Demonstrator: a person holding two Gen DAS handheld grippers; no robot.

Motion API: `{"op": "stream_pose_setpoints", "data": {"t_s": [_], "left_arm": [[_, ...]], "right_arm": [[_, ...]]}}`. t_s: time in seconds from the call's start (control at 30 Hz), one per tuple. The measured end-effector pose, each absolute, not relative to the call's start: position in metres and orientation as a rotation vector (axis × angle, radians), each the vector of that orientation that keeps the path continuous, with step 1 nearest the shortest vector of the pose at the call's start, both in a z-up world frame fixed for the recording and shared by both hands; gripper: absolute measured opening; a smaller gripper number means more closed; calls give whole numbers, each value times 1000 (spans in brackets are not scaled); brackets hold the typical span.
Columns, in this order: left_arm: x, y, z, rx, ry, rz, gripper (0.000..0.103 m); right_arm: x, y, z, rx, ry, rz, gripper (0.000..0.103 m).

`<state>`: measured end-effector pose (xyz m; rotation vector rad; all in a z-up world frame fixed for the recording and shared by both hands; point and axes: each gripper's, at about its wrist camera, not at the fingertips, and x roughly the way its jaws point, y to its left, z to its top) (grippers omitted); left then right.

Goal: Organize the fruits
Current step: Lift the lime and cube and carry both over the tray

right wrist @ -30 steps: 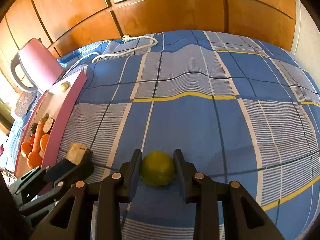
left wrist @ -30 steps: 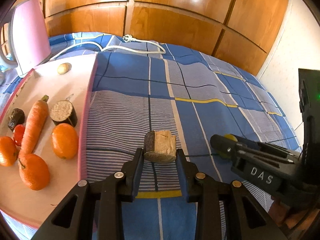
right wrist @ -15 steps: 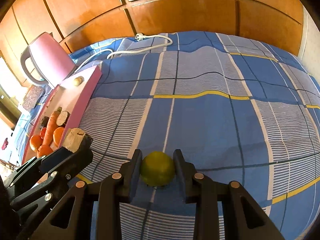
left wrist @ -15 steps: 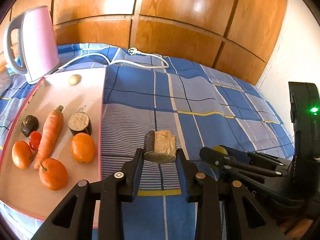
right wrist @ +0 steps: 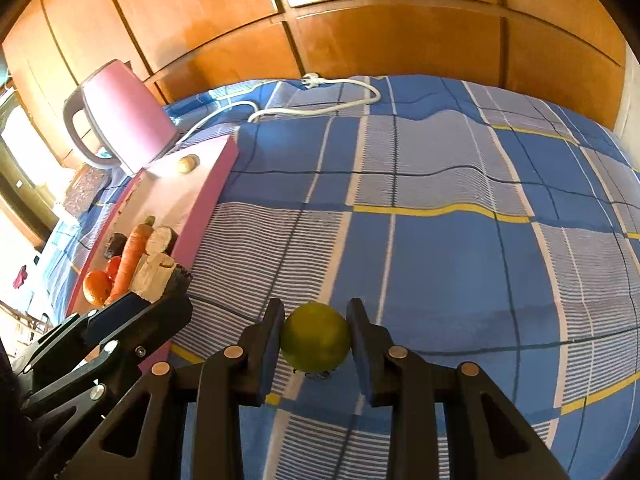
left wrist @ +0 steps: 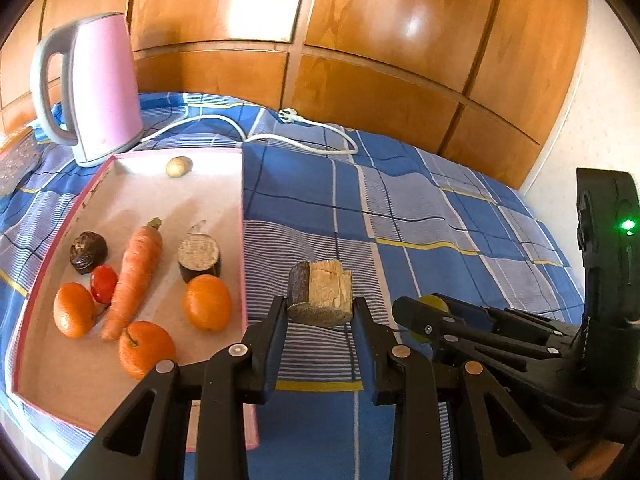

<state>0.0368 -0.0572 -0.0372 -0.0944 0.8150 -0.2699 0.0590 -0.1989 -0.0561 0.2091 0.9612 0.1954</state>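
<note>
My left gripper [left wrist: 320, 316] is shut on a dark-skinned, pale-fleshed cut piece [left wrist: 320, 298], held above the blue checked cloth just right of the pink tray [left wrist: 243, 216]. The piece also shows in the right wrist view [right wrist: 156, 274]. My right gripper [right wrist: 316, 332] is shut on a green lime [right wrist: 315, 337] and sits to the right of the left gripper [right wrist: 120, 320]. The tray holds three oranges [left wrist: 207, 302], a carrot [left wrist: 134, 278], a small tomato [left wrist: 104, 289], a dark fruit [left wrist: 88, 250], a cut dark-skinned piece [left wrist: 199, 254] and a small potato [left wrist: 179, 166].
A pink kettle [left wrist: 98, 88] stands behind the tray, with a white cord and plug [left wrist: 288, 117] lying across the cloth. Wooden panels [left wrist: 400, 40] rise behind the bed. The right gripper's body [left wrist: 520, 328] is close on the right in the left wrist view.
Both grippers have risen and drawn back a little with their loads. The tray and kettle now sit further into view. Both grips are unchanged.
</note>
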Motion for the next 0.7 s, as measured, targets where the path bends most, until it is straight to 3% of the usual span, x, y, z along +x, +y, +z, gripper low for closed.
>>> {"op": "stream_pose_setpoints", "data": {"t_s": [0.7], "left_arm": [[57,71,-21,-289,757,-15,32]], "right_arm": [[102,-114,-23,118,920,387,32]]}}
